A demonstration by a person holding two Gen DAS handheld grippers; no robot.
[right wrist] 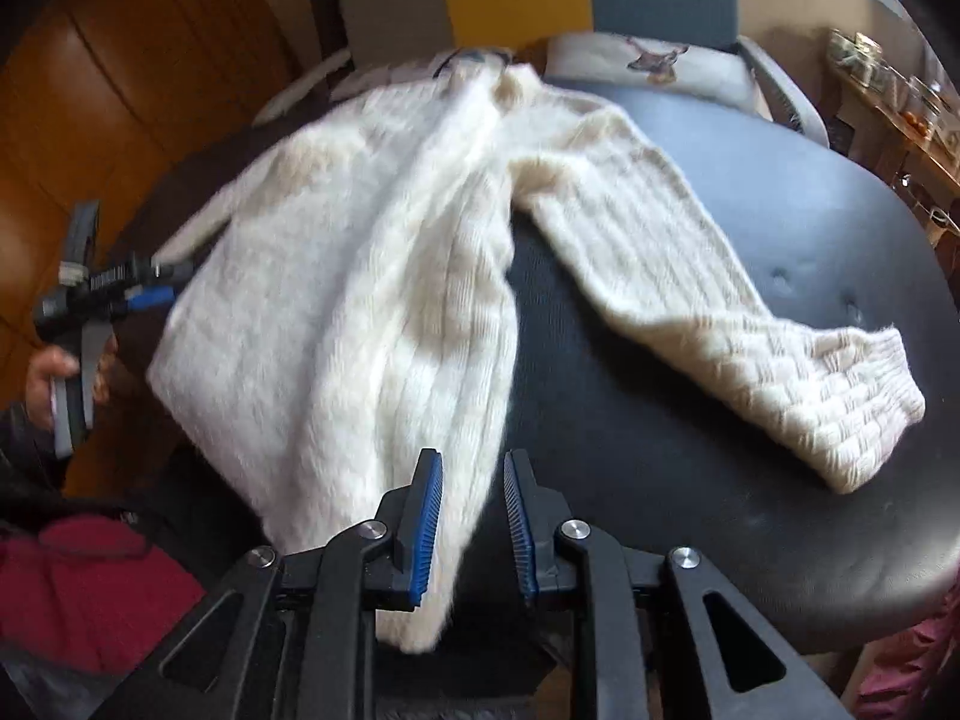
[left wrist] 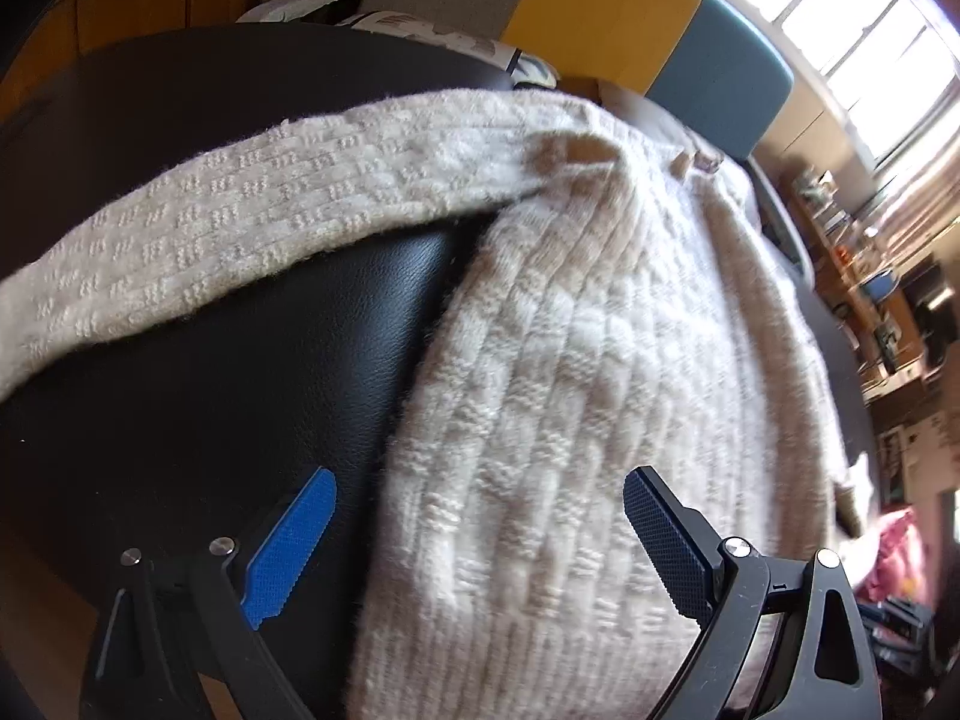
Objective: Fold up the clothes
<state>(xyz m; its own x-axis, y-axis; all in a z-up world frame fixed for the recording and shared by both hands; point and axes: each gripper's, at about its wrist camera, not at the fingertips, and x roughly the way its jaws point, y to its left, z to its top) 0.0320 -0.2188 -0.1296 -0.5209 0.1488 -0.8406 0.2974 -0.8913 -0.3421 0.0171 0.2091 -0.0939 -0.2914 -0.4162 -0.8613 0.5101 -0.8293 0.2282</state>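
Observation:
A cream cable-knit sweater [left wrist: 570,360] lies spread on a round black leather table [left wrist: 240,390]. My left gripper [left wrist: 480,477] is open wide and straddles the side edge of the sweater's body; one sleeve [left wrist: 210,222] stretches off to the left. In the right wrist view the sweater [right wrist: 360,276] lies with its other sleeve [right wrist: 720,330] angled out to the right over the table [right wrist: 660,510]. My right gripper [right wrist: 471,459] is narrowly open around the hem corner, with a dark gap beside the right pad. The left gripper [right wrist: 162,285] sits at the sweater's far left edge.
A person's hand [right wrist: 54,372] holds the left gripper's handle. A grey cushion with a deer print [right wrist: 654,60] sits on a chair behind the table. Red fabric [right wrist: 78,588] lies low on the left. Yellow and blue panels [left wrist: 600,6] and cluttered shelves [left wrist: 870,276] stand beyond.

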